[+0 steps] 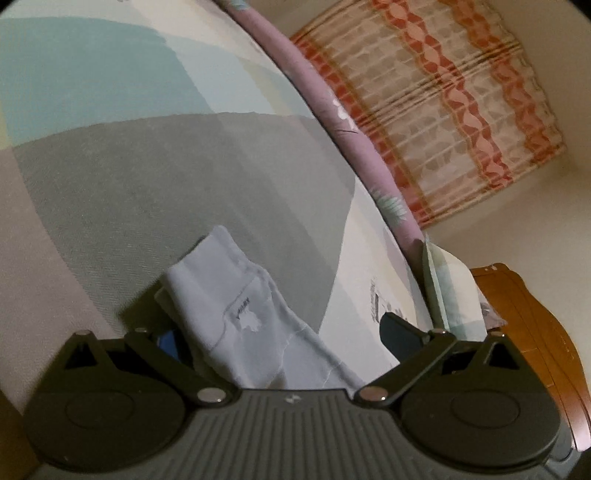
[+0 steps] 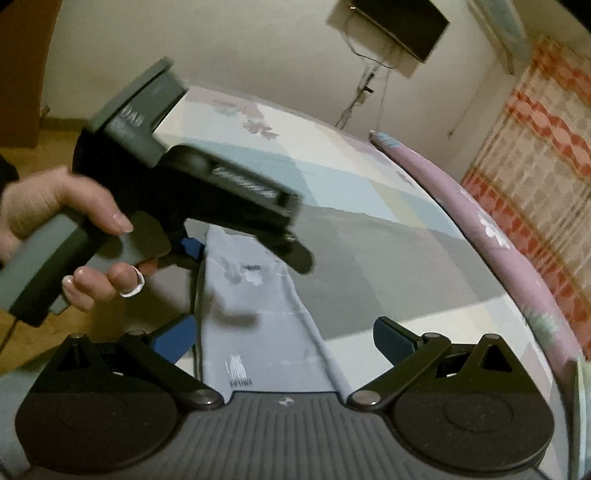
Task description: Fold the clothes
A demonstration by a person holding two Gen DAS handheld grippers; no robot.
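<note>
A pale blue-grey garment lies folded in a long strip on the patchwork bed cover. In the left wrist view my left gripper is open, its fingers spread on both sides of the strip's end. In the right wrist view the same garment runs from my right gripper away to the left gripper's body, held in a hand. My right gripper is open with the cloth lying between its fingers. A small printed logo shows near my right gripper.
A pink floral bolster lines the bed's far edge. A red-and-cream curtain hangs behind it. A wooden headboard stands at the right. A dark screen is mounted on the wall.
</note>
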